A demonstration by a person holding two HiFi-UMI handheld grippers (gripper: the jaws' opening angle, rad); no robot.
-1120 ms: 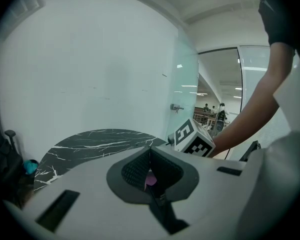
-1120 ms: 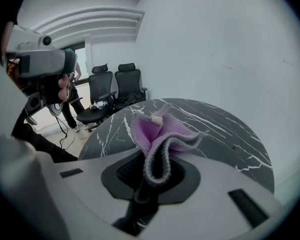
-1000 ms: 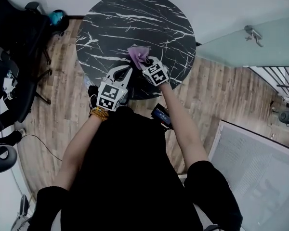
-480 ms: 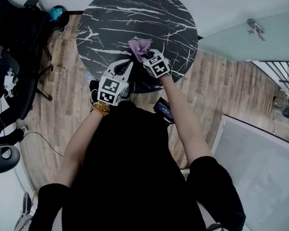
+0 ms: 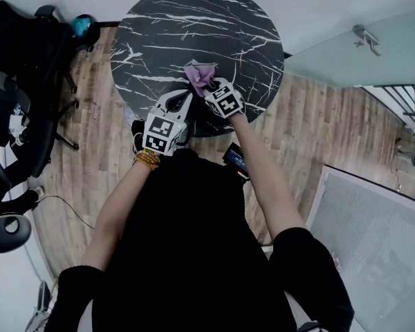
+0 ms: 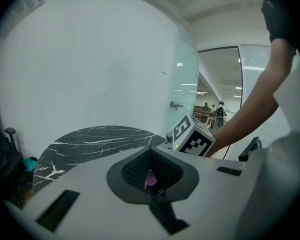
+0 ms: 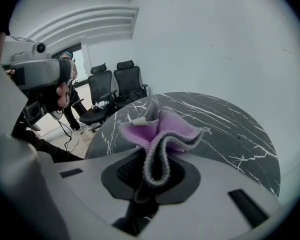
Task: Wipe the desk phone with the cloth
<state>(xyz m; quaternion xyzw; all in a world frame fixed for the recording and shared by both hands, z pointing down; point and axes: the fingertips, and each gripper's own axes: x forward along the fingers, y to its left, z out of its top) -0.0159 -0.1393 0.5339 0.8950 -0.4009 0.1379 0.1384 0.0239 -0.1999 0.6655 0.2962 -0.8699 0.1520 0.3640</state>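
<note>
A purple and grey cloth (image 5: 199,75) hangs bunched above the near part of the round black marble table (image 5: 159,40). My right gripper (image 5: 206,88) is shut on the cloth (image 7: 160,131), whose folds stick up out of the right gripper (image 7: 152,169). Just left of it, my left gripper (image 5: 187,95) points at the table with its jaws together and nothing held. In the left gripper view, the left gripper (image 6: 150,151) shows only a sliver of purple through its jaws, and the right gripper's marker cube (image 6: 192,136) sits close by. No desk phone shows in any view.
Black office chairs (image 5: 28,54) stand left of the table, and further chairs (image 7: 115,86) show in the right gripper view. A glass partition with a door handle (image 5: 365,39) lies at the right. A small dark device (image 5: 235,159) hangs by the person's hip. The floor is wood.
The right gripper and the cloth moved slightly farther over the table, then came back a little. The left gripper stays beside it, still shut.
</note>
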